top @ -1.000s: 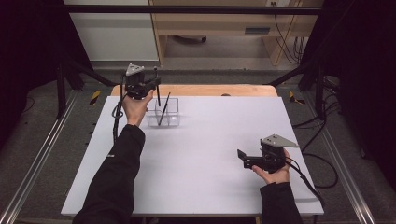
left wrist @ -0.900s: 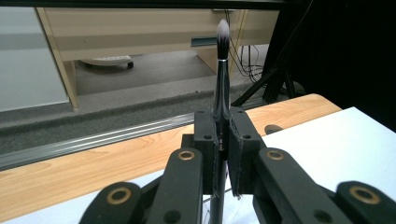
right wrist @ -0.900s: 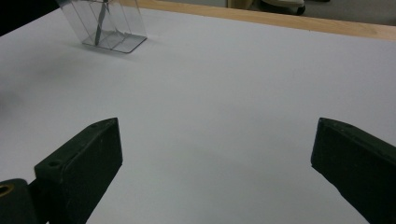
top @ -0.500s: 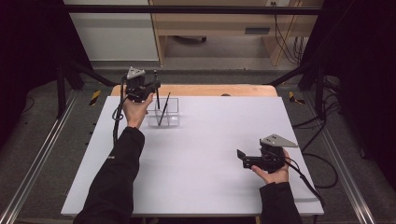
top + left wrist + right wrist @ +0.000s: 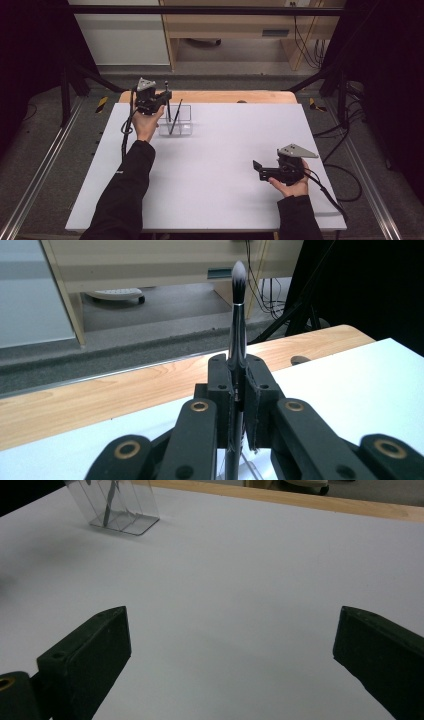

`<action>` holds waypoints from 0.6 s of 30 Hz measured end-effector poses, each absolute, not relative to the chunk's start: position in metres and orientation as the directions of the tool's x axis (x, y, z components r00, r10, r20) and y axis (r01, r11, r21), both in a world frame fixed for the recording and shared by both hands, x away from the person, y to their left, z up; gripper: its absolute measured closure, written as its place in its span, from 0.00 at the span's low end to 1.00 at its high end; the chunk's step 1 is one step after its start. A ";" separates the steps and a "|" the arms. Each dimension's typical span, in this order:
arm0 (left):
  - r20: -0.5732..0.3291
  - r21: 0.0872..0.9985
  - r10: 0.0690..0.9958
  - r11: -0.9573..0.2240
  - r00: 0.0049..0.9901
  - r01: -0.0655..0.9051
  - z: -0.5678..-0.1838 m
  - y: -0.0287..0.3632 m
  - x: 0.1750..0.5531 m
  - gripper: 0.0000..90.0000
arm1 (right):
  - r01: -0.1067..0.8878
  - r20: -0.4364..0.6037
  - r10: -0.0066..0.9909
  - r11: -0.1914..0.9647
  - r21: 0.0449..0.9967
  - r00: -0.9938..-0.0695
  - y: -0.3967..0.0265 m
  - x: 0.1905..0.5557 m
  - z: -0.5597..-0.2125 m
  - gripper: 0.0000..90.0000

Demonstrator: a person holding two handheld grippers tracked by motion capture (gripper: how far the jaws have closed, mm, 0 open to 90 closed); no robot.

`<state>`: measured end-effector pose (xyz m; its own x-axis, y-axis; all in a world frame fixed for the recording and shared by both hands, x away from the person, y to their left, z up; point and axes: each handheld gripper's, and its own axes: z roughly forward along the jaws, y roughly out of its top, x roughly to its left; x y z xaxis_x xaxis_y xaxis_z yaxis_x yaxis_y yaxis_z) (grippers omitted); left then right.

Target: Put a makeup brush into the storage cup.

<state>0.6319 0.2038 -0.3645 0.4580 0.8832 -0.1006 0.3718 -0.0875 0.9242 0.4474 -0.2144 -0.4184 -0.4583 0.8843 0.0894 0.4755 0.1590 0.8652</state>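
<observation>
Currently we hold a makeup brush (image 5: 236, 330) upright, pinched between the pads of the left gripper (image 5: 161, 96), directly above the clear holder (image 5: 182, 121); lowering and release remain. One dark brush (image 5: 175, 118) leans inside that holder already. Our right gripper (image 5: 261, 170) rests apart, jaws spread, holding nothing.
</observation>
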 end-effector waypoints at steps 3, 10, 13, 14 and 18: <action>-0.100 0.924 0.882 -0.089 0.460 0.371 -0.368 0.204 0.630 0.92 | 0.475 0.089 0.885 0.158 0.866 -0.458 -0.214 0.448 -0.418 0.03; -0.096 0.924 0.880 -0.095 0.465 0.370 -0.376 0.203 0.628 0.92 | 0.477 0.088 0.884 0.161 0.864 -0.459 -0.214 0.448 -0.419 0.03; -0.096 0.924 0.879 -0.095 0.467 0.369 -0.379 0.203 0.626 0.92 | 0.477 0.087 0.884 0.162 0.864 -0.459 -0.214 0.448 -0.419 0.03; -0.095 0.925 0.878 -0.097 0.470 0.368 -0.380 0.203 0.626 0.92 | 0.476 0.087 0.884 0.162 0.864 -0.459 -0.214 0.448 -0.419 0.03; -0.096 0.924 0.877 -0.098 0.470 0.370 -0.384 0.203 0.624 0.92 | 0.474 0.087 0.884 0.162 0.865 -0.460 -0.214 0.447 -0.418 0.03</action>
